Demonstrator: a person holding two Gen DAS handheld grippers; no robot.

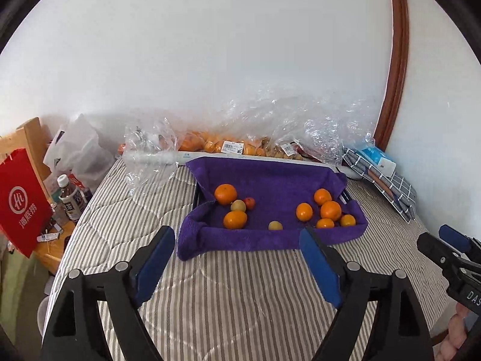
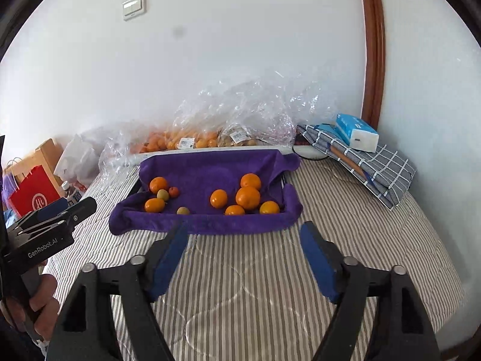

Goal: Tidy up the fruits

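- The bed (image 1: 240,285) with the striped cover carries everything, and both grippers hang over its near part.
- The purple towel (image 1: 264,177) lines a tray at the far middle of the bed, with bagged fruit (image 1: 228,144) behind it along the wall.
- Left gripper (image 1: 237,240) and right gripper (image 2: 243,234): fingers spread wide on both, nothing between them, both short of the towel's near edge.
- Oranges: five bunched at the right (image 1: 330,210), two at the left (image 1: 225,194).
- Small stuff sits with the left pair: two greenish fruits (image 1: 238,205) and a tiny red one (image 1: 249,203).
- Can't tell if sorting's mid-way or finished. For any grab I'd come in from above, closing gently, since round fruit probably rolls on soft towel.
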